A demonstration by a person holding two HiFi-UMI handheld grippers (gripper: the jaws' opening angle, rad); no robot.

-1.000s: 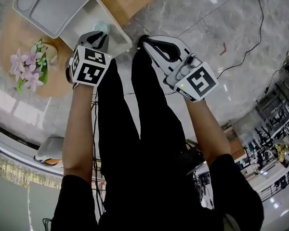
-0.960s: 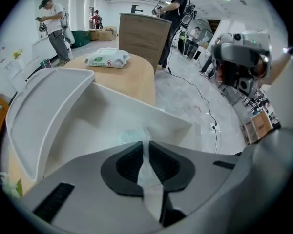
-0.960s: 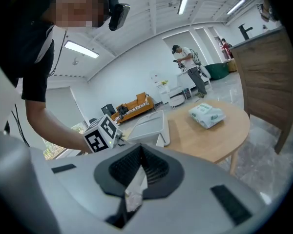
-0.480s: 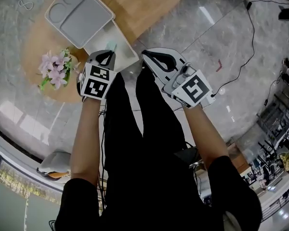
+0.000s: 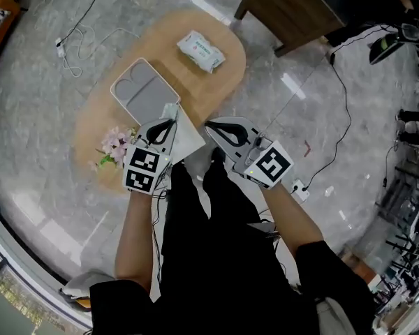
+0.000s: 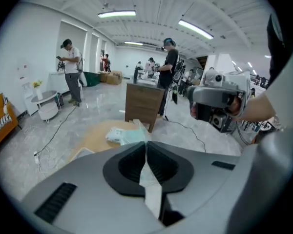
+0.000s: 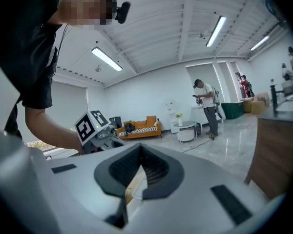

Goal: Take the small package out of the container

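The small package (image 6: 149, 182) sat pinched flat in my left gripper (image 6: 146, 144), whose jaws were pressed together on it, just beside the white container (image 5: 190, 139). I judged it light, thin and soft, likely to crumple, so holding it by one edge seemed right. I could not see what else the container held. My right gripper (image 7: 139, 150) was closed and empty.
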